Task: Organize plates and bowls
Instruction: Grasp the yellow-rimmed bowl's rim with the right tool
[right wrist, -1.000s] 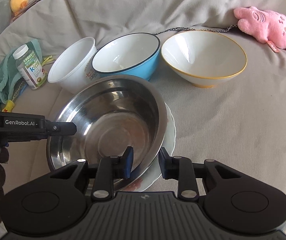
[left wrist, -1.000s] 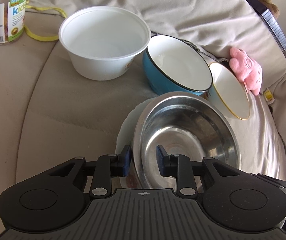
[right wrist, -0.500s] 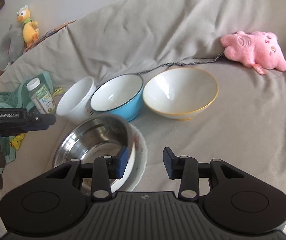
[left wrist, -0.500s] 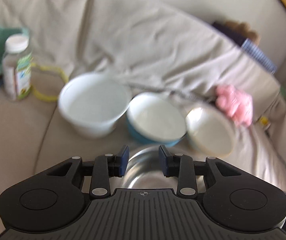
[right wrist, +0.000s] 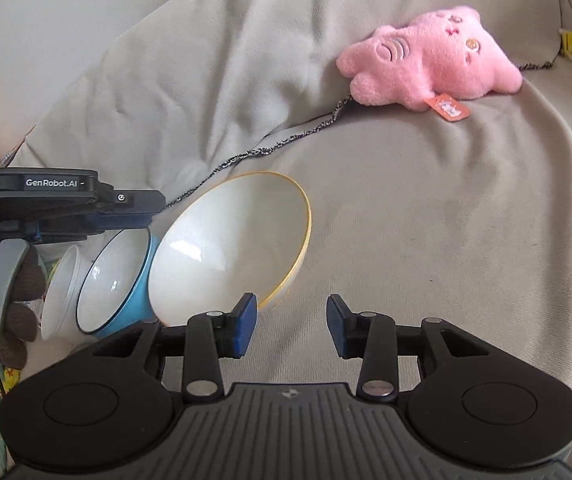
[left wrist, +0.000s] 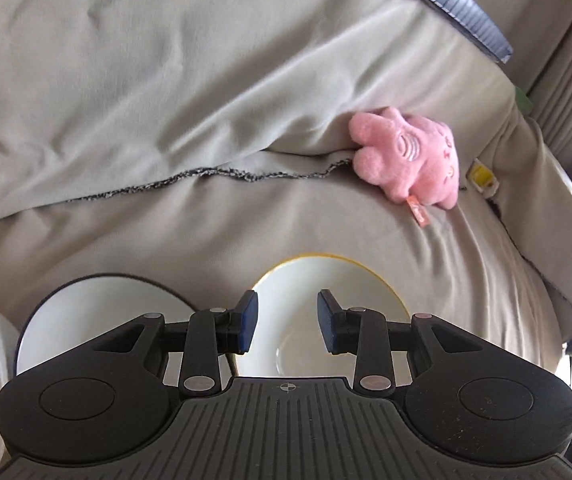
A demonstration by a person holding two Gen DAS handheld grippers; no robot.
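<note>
If closed askew, risk of tipping the yellow-rimmed bowl [right wrist: 230, 248] onto the blue bowl [right wrist: 126, 280] just beside it; left gripper [left wrist: 287, 322] and right gripper [right wrist: 290, 326] both partly open, apparently empty.

Both wrist views look steeply down (close in), sharing the yellow-rimmed bowl [left wrist: 327, 280] [right wrist: 238, 240].

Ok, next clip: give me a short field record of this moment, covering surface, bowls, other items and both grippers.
surface: beige cloth-covered couch
bowls in a row: yellow-rimmed white bowl, blue bowl with white inside, white plastic bowl
bowl contents: none visible
other items: pink plush toy at the seat back
left gripper: jaws apart, nothing between the pads, yellow-rimmed bowl beyond them
right gripper: jaws apart, nothing held, over bare cloth beside the yellow-rimmed bowl
steel bowl and plate: not in view
</note>
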